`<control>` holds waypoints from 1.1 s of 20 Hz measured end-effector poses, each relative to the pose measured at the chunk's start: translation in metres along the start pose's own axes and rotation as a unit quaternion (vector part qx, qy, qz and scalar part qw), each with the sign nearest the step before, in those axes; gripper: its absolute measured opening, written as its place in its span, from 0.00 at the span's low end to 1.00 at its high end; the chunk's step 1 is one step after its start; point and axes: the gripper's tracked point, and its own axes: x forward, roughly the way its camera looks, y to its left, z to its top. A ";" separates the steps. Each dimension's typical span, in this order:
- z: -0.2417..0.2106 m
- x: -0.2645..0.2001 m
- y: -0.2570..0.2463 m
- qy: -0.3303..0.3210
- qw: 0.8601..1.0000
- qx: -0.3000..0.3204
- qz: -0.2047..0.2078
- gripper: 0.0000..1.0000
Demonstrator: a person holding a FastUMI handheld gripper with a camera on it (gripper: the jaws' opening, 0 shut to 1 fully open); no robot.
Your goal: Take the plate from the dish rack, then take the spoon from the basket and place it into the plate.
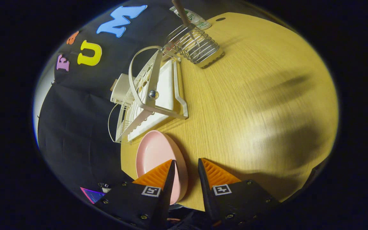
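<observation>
A pink plate [155, 156] is seen standing on edge on the wooden counter [251, 105], its rim between the parted fingers [186, 166], ungripped.

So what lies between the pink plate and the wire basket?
In the gripper view, the white dish rack lies between the plate and basket, on the table.

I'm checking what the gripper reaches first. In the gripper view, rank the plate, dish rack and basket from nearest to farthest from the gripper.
1. Plate: between the open gripper's fingers, its rim in the gap; no grip is visible.
2. Dish rack: just beyond the plate, on the table.
3. Basket: farthest, past the rack, a handle sticking up from it.
</observation>
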 end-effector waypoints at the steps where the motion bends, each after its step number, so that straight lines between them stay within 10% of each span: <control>1: 0.004 -0.004 -0.001 -0.006 1.000 -0.005 -0.001 0.45; 9: 0.066 -0.052 0.018 -0.123 0.990 -0.067 -0.016 0.44; 22: 0.232 -0.114 0.034 -0.365 0.915 -0.117 -0.126 0.44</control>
